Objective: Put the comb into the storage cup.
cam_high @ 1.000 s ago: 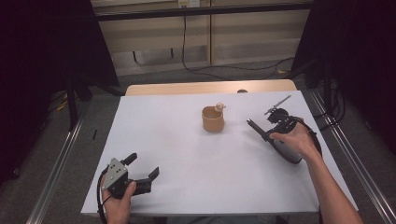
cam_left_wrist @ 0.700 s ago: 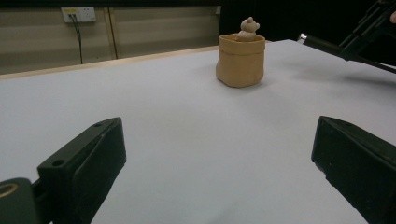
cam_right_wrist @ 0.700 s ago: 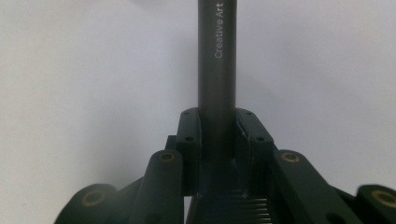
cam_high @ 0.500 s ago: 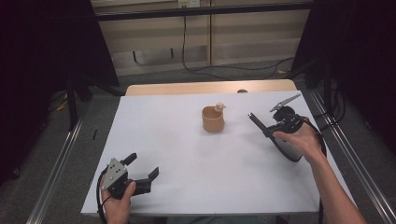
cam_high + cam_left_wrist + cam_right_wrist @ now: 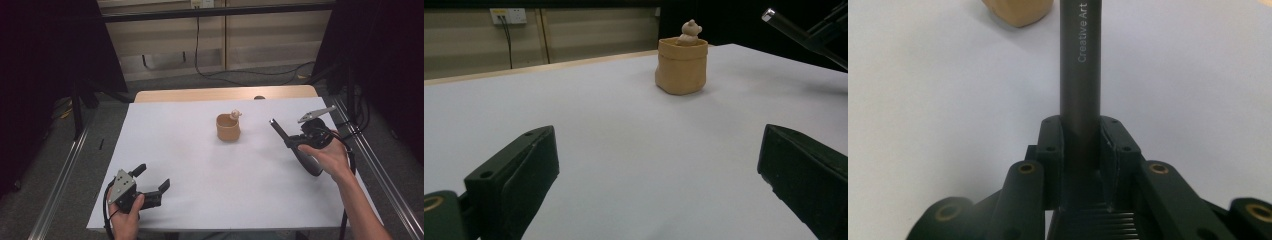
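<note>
White table [image 5: 200, 165], dark surround. Right gripper [image 5: 1081, 132] clamps a dark pen [image 5: 1080, 65] just right of the tan pot [image 5: 228, 128] (bear on rim). Left gripper [image 5: 152, 184] gapes, empty. Carry step; next, probably tip pen into pot.

Black claws [image 5: 664, 185], brass-ringed screw holes
</note>
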A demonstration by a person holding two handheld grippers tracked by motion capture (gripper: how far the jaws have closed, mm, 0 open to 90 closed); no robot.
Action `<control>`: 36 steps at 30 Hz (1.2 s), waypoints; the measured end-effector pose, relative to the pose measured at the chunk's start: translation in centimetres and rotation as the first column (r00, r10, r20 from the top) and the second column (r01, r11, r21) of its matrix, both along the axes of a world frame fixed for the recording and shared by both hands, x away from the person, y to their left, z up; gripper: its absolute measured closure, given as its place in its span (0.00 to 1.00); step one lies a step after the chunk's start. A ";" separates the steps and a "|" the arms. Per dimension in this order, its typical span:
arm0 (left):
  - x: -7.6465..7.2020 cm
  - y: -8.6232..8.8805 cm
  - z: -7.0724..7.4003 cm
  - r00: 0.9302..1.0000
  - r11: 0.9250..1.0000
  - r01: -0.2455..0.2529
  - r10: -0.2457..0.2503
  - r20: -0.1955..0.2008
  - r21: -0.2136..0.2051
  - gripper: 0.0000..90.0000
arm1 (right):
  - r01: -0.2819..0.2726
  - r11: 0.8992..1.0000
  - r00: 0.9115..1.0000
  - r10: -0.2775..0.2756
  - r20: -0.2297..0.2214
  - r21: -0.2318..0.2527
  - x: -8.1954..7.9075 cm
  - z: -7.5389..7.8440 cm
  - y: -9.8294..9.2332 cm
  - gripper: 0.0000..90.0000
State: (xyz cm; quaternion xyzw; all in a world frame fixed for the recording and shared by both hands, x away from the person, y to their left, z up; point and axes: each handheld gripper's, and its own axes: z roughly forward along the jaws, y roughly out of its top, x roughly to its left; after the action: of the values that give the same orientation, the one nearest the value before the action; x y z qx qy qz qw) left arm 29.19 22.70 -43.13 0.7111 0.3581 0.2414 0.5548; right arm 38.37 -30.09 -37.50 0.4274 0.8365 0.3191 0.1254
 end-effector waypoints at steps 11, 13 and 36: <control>-0.1 0.2 0.2 1.000 1.000 0.001 -0.001 0.018 -0.009 0.04 | -0.046 0.999 0.998 0.045 0.046 0.021 -2.1 0.5 0.0 0.81; -0.3 0.3 0.3 0.999 1.000 -0.008 0.008 0.035 -0.015 0.04 | -0.074 0.997 0.997 0.073 0.034 0.022 -2.4 0.5 0.4 0.81; 0.3 -0.8 0.6 0.994 0.993 0.113 -0.113 -0.002 -0.044 0.04 | -0.298 0.954 0.954 0.298 -0.009 0.044 -4.0 0.9 5.0 0.81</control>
State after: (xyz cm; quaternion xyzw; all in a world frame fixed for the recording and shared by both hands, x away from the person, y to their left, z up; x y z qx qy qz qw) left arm 29.48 21.85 -42.56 0.7185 0.3239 0.2002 0.5820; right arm 34.39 -25.08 -36.55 0.3014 0.8855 0.3485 0.0604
